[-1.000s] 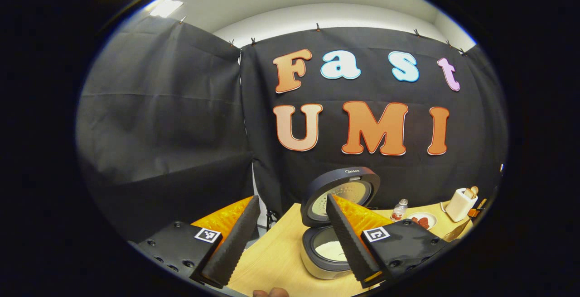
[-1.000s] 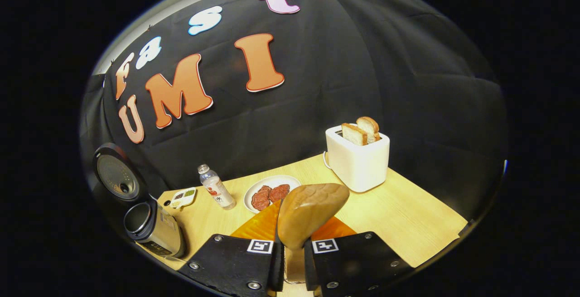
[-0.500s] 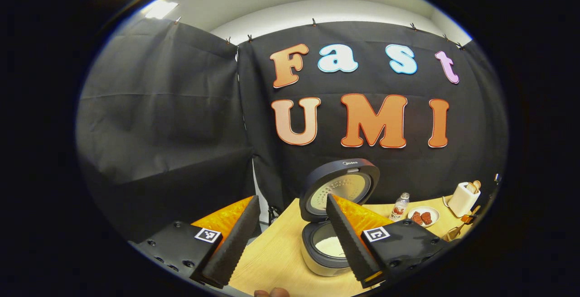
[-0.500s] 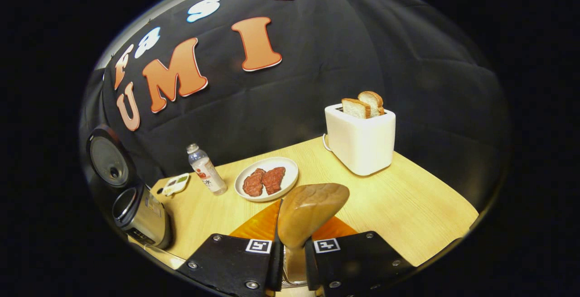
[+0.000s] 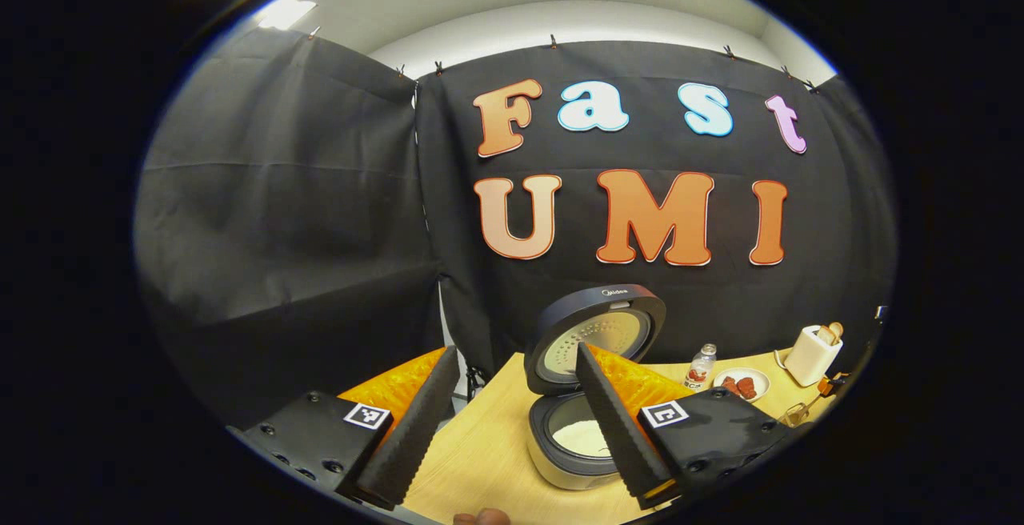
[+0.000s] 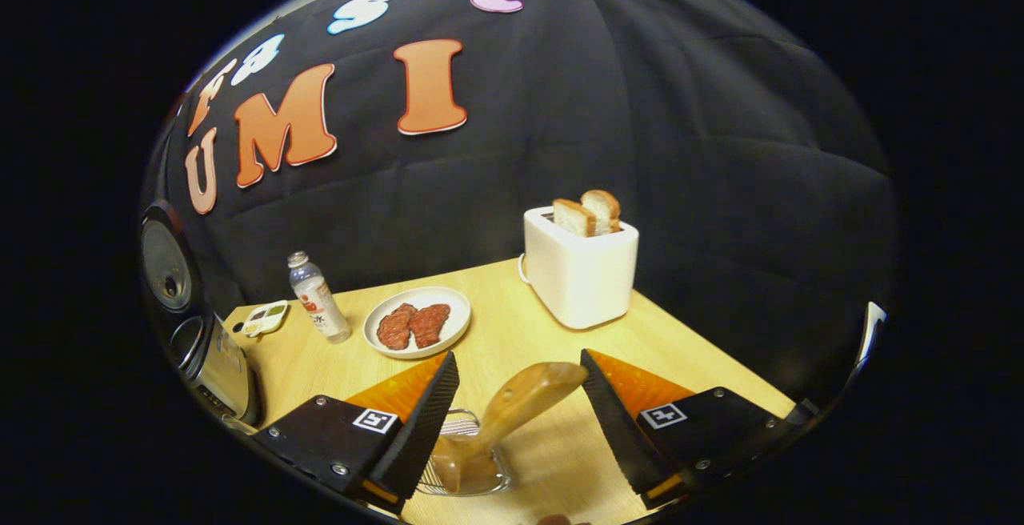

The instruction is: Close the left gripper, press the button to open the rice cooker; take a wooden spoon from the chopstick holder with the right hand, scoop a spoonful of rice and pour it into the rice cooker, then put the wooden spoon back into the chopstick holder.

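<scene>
In the left gripper view, at about 5 o'clock: round dark-grey rice cooker (image 5: 570, 449) on the pale wooden tabletop (image 5: 488, 461), domed lid (image 5: 596, 338) standing upright and open, white rice (image 5: 582, 438) lying in the inner pot. In the right gripper view, same cooker (image 6: 210, 353) squeezed against the 9 o'clock edge, pot contents not visible from there.

In the right gripper view at 6 o'clock: brown wooden spoon (image 6: 524, 405) standing tilted in the wire chopstick holder (image 6: 464, 465), bowl end up, leaning toward 2 o'clock. Holder in the left gripper view too small to make out.

Further round the tabletop in the right gripper view: white toaster (image 6: 580, 269) with two bread slices (image 6: 588, 214) near centre, white round plate (image 6: 418, 321) with two reddish meat pieces at 8 o'clock of it, small clear plastic bottle (image 6: 318, 298) just left of the plate, small white sauce dish (image 6: 264, 317) beside that.

Right tool (image 6: 516, 409) wide open, straddling the spoon without touching it. Left tool (image 5: 512, 409) also wide open, holding nothing, its right finger (image 5: 616, 421) partly covering the cooker.
</scene>
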A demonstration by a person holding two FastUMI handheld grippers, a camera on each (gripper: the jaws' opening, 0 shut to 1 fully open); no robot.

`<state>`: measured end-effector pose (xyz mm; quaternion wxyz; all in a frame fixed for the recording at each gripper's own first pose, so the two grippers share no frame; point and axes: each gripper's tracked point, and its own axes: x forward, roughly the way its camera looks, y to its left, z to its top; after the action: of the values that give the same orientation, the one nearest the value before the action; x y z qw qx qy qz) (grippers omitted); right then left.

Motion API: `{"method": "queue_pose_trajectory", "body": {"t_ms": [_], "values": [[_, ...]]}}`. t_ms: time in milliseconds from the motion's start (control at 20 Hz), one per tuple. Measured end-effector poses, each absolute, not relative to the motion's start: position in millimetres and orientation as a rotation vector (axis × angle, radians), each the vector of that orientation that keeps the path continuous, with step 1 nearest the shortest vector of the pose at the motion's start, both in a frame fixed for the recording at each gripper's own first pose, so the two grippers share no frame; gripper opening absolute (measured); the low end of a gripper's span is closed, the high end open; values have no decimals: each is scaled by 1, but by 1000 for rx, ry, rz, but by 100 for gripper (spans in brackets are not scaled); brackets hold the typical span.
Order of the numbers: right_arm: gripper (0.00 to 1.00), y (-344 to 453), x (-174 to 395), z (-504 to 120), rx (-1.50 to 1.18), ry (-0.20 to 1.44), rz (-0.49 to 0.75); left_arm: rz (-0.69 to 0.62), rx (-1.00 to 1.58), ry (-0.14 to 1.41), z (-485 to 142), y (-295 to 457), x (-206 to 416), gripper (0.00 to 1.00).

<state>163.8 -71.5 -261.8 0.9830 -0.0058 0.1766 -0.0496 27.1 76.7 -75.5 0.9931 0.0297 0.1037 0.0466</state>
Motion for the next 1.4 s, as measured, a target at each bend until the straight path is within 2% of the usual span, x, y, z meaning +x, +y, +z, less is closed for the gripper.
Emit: {"method": "queue_pose_trajectory", "body": {"t_ms": [150,200,300,350,450,650,850,1050,1100,1150,1300,1400], "values": [[94,-79,153,-226,-32,319,-127,82,28,210,-72,80,28,95],[94,-77,150,-211,-40,299,-132,71,16,211,-70,79,30,99],[95,-69,142,-184,-37,266,-125,35,-2,226,-64,72,39,95],[95,-61,139,-173,-19,253,-107,30,-5,225,-58,73,47,99],[95,-48,129,-159,0,242,-82,27,-3,216,-44,73,66,96],[95,-32,117,-133,-37,199,-53,-31,-5,194,-18,53,118,99],[95,-25,105,-120,-54,185,-43,-85,43,190,-9,26,172,95],[94,-22,94,-109,-71,167,-45,-113,81,238,-20,3,228,100],[95,-23,92,-103,-81,155,-52,-115,91,249,-23,0,242,96],[94,-23,91,-96,-88,145,-57,-113,91,260,-28,-3,257,98],[94,-23,82,-73,-83,141,-70,-114,66,322,-57,-7,289,95],[95,-23,77,-49,-85,126,-85,-117,64,395,-87,-8,301,100]]}}
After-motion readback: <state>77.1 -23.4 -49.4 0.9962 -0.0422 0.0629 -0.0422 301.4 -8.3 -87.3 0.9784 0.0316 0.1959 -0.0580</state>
